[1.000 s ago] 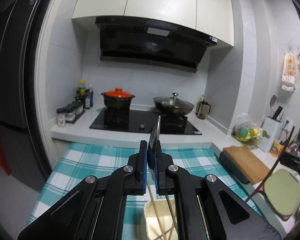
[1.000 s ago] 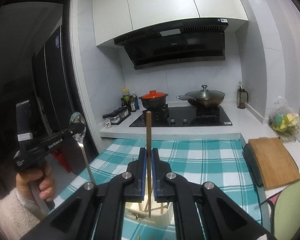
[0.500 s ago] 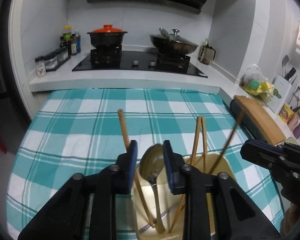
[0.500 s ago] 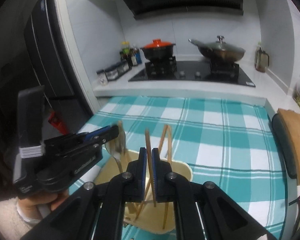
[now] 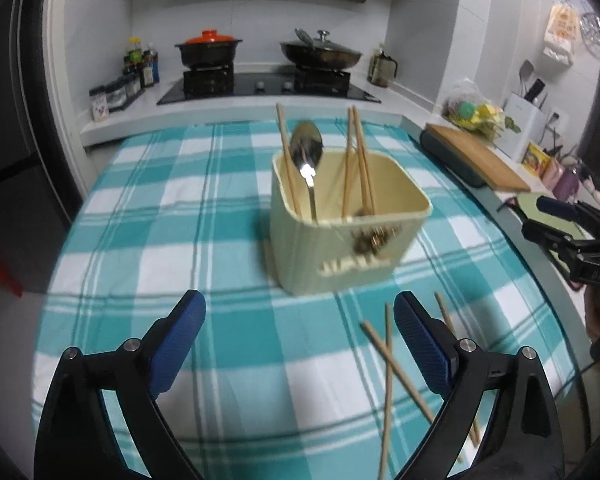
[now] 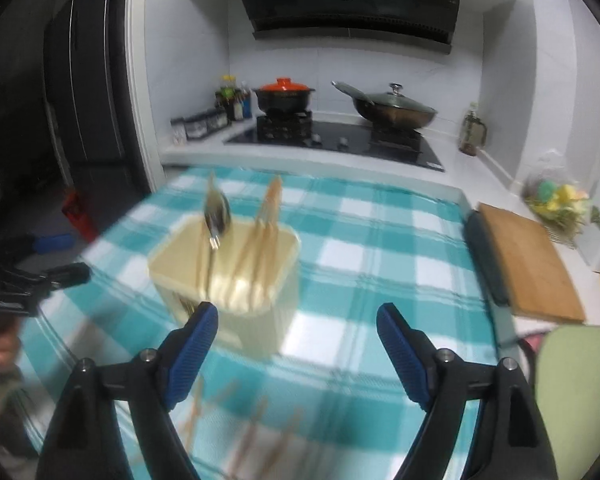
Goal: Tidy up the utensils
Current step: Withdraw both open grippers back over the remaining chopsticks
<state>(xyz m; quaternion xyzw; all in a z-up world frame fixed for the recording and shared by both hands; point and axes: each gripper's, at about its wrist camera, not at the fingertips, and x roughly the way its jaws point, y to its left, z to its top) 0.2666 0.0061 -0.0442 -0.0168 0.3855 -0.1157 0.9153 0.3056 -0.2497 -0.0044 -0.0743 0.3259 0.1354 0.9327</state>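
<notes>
A cream utensil holder point(image 5: 350, 224) stands on the teal checked tablecloth point(image 5: 172, 208). A metal spoon point(image 5: 308, 152) and several wooden chopsticks point(image 5: 358, 160) stand in it. Loose chopsticks point(image 5: 388, 364) lie on the cloth in front of it. My left gripper point(image 5: 298, 320) is open and empty, back from the holder. My right gripper point(image 6: 298, 332) is open and empty, just in front of the holder point(image 6: 228, 268); this view is blurred. The spoon point(image 6: 217, 210) and chopsticks point(image 6: 266, 224) show there too. Each gripper appears at the other view's edge.
A wooden cutting board point(image 5: 476, 156) lies on the counter to the right. A green mat point(image 6: 580, 392) sits at the right edge. The stove at the back holds an orange-lidded pot point(image 5: 208, 48) and a lidded wok point(image 5: 320, 54). Spice jars point(image 5: 116, 92) stand at back left.
Both grippers have opened and let go: the spoon and a chopstick now stand in the holder. Both grippers have pulled back from the holder.
</notes>
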